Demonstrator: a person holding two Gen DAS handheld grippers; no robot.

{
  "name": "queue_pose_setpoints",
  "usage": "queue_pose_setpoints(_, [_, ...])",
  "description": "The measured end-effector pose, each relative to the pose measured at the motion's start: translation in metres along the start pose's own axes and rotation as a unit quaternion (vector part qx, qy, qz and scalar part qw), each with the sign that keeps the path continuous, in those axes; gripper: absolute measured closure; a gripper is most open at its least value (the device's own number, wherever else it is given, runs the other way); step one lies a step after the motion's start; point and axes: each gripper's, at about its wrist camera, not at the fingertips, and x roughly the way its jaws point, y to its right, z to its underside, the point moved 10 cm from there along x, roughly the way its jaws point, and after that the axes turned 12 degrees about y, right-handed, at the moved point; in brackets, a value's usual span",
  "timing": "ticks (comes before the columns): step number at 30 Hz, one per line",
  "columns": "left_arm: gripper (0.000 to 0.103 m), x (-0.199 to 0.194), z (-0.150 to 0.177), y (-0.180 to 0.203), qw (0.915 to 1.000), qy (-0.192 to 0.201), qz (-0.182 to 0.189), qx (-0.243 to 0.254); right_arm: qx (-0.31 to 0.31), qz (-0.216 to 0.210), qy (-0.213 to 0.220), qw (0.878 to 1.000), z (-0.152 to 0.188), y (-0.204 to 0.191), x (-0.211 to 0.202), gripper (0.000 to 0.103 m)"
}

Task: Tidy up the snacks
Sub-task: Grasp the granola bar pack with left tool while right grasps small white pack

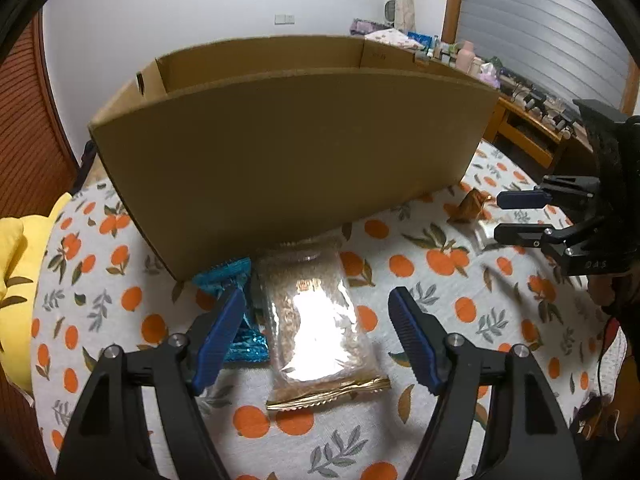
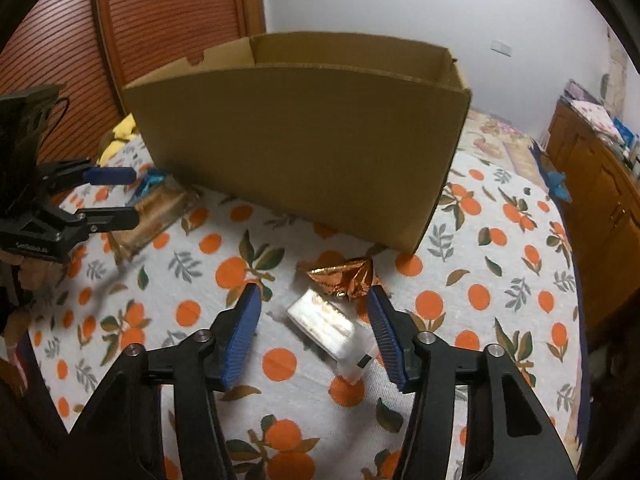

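An open cardboard box stands on the table; it also shows in the right wrist view. In front of it lie a clear packet of brown snack and a blue foil packet. My left gripper is open, its fingers on either side of the clear packet, just above it. My right gripper is open over a white clear-wrapped snack, with a copper foil packet just beyond. The right gripper also shows in the left wrist view, the left gripper in the right wrist view.
The table has a white cloth with orange fruit print. A yellow cushion sits at the left edge. A wooden sideboard with bottles and clutter stands at the right. A slatted wooden door is behind the box.
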Motion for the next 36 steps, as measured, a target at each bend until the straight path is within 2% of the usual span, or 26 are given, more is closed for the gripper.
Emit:
queue_pose_setpoints(14, [0.030, 0.015, 0.015, -0.001, 0.9997, -0.024, -0.007, -0.008, -0.010, -0.015, -0.026, 0.999, 0.017, 0.001, 0.011, 0.055])
queue_pose_setpoints(20, [0.043, 0.016, 0.016, -0.005, 0.9995, -0.022, -0.018, -0.014, -0.022, -0.019, -0.029, 0.999, 0.021, -0.003, 0.014, 0.056])
queue_pose_setpoints(22, [0.052, 0.017, 0.015, -0.006, 0.9994, -0.021, -0.025, -0.011, -0.025, -0.020, -0.029, 0.999, 0.021, -0.003, 0.014, 0.059])
queue_pose_setpoints(24, [0.057, 0.017, 0.014, -0.005, 0.9993, -0.020, -0.029, -0.008, -0.033, -0.021, -0.028, 0.999, 0.022, -0.003, 0.013, 0.071])
queue_pose_setpoints(27, [0.059, 0.017, 0.014, -0.002, 0.9990, -0.022, -0.039, -0.005, -0.043, -0.029, -0.028, 0.998, 0.023, -0.004, 0.011, 0.082])
queue_pose_setpoints(32, [0.059, 0.011, 0.012, 0.005, 0.9985, -0.024, -0.048, -0.010, -0.056, -0.040, -0.022, 0.997, 0.023, -0.003, 0.007, 0.083])
queue_pose_setpoints(36, [0.059, 0.003, 0.007, 0.007, 0.9983, -0.017, -0.052, -0.022, -0.058, -0.067, -0.023, 0.996, 0.020, -0.008, 0.004, 0.083])
